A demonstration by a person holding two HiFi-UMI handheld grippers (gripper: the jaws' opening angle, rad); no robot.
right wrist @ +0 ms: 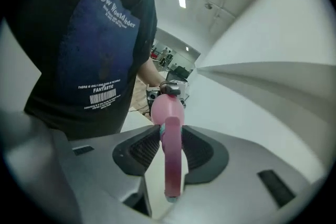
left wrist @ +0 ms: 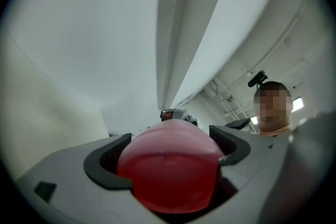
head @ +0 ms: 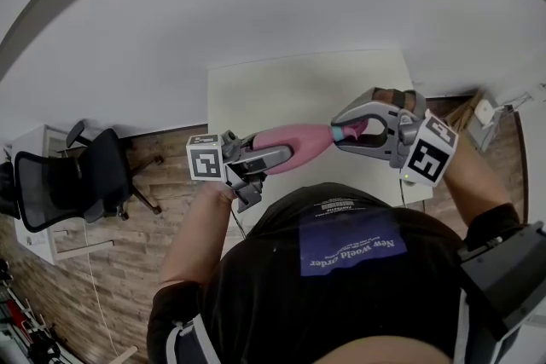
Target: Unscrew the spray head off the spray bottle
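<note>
Head view, centre of frame: the pink spray bottle [head: 303, 141] is held level in the air, with the pale desk [head: 256, 89] behind it. Its body is clamped by the left tongs [head: 277, 151], and the spray head [head: 368, 126] at the right end is gripped by the right tongs [head: 339, 134] — both pairs are closed tight.

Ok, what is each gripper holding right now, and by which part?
The left gripper clamps the pink spray bottle by its body; the right gripper is closed on the spray head.
</note>
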